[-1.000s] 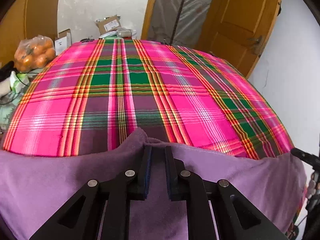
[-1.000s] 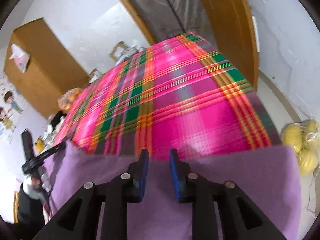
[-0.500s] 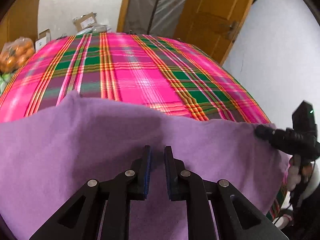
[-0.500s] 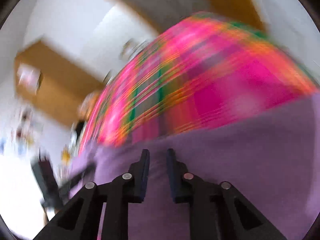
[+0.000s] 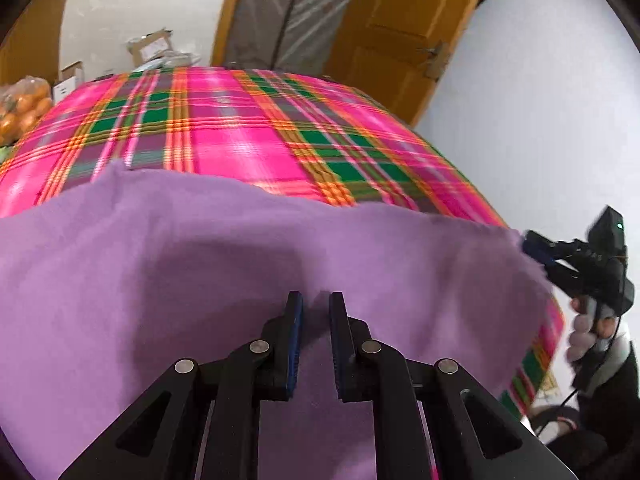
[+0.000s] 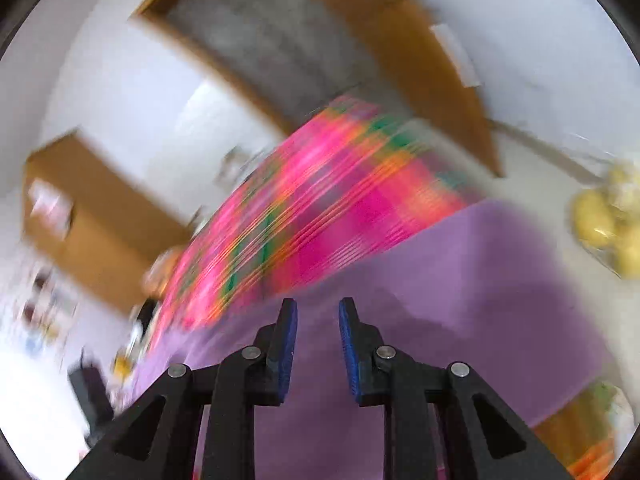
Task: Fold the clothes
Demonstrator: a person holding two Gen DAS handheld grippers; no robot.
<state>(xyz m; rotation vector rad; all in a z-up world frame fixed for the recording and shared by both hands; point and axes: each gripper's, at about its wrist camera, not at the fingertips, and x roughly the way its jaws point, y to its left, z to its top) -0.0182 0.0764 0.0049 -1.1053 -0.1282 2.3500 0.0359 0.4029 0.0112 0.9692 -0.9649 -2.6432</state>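
Left wrist view: we are working a purple cloth spread over the plaid table, its long axis running between our hands. Our left gripper is pinching a fold narrowly; the right gripper, at the far corner, is opening.

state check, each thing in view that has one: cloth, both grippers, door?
purple cloth: spread over the plaid-covered bed, far edge rumpled, not flat
left gripper: narrow gap, a pinch of the cloth between its fingers
right gripper: jaws opening, cloth beneath, nothing gripped
wooden door: open
bag of oranges: beside the bed
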